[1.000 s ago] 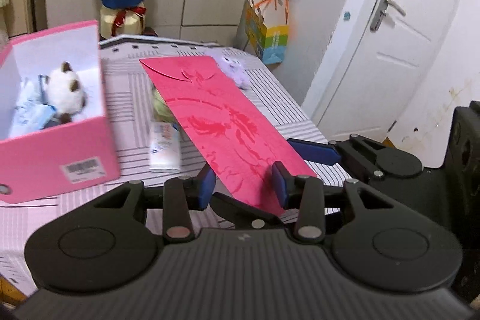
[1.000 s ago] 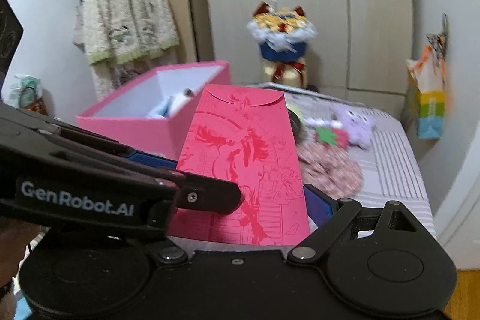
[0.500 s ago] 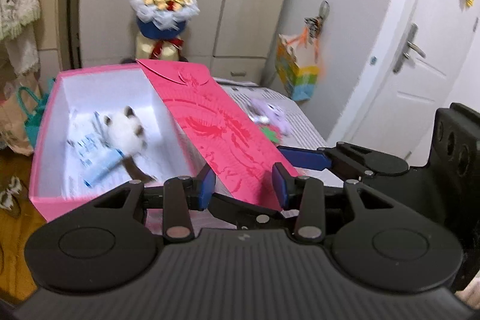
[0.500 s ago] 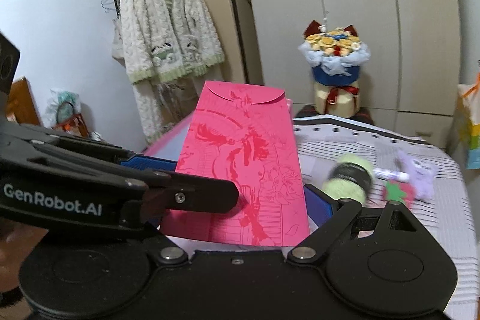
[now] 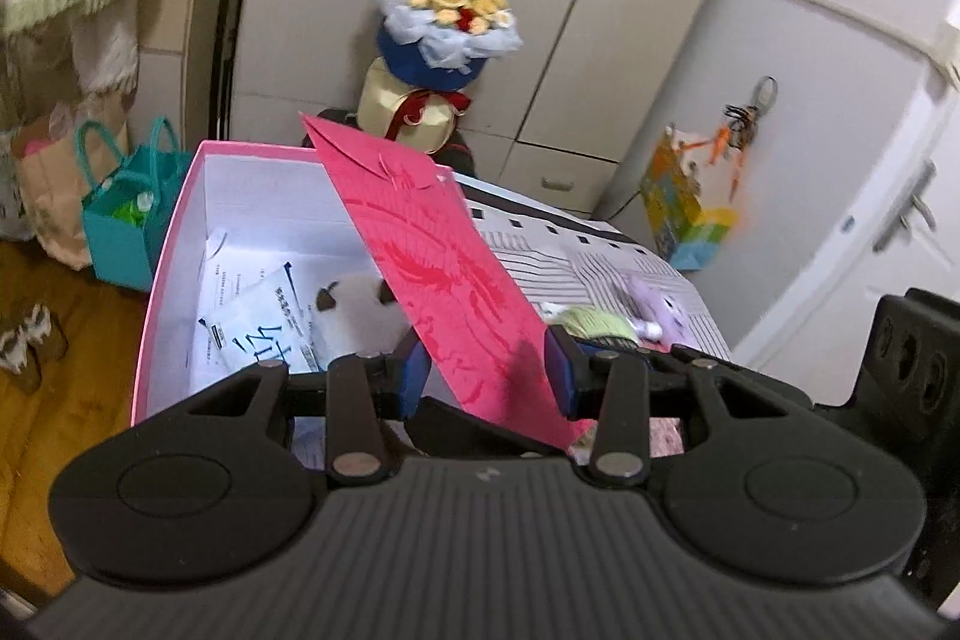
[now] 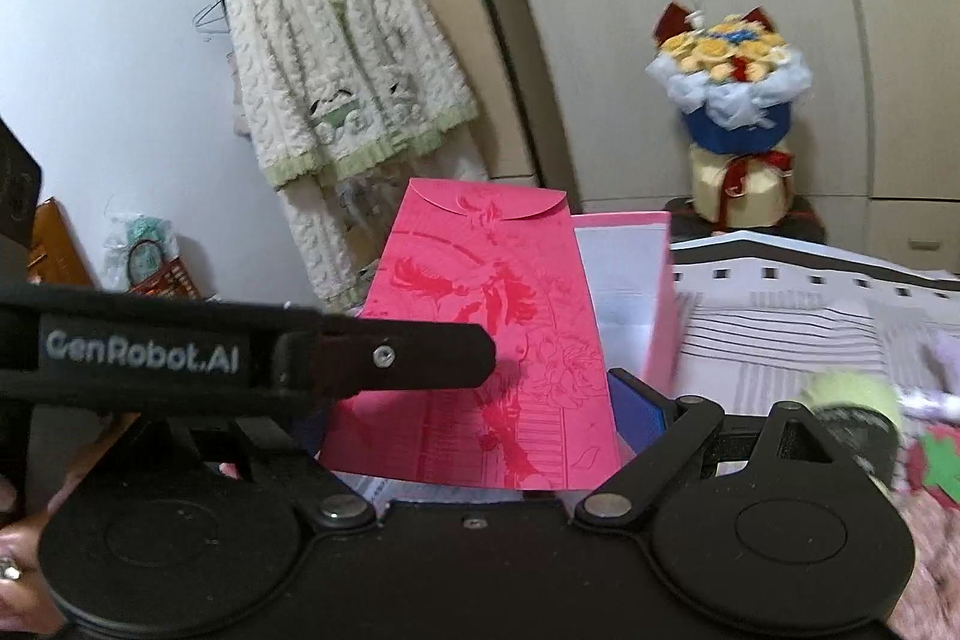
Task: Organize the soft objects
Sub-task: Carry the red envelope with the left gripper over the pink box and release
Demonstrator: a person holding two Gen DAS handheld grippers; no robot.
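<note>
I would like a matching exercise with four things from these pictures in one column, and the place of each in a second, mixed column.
Things:
1. red paper envelope
2. white plush toy
3. fluffy cream cardigan
4. teal handled bag

Places:
A. on a hanger by the wall
B. on the floor beside the pink box
C. between the fingers of the left gripper
D. inside the pink box

Pairs: 1-C, 2-D, 3-A, 4-B

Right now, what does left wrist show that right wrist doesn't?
Left only: inside the box, papers and a plush; a teal bag on the floor; the door.
Right only: a cardigan on a hanger.
Both: the envelope, the box, the bouquet, the green yarn.
</note>
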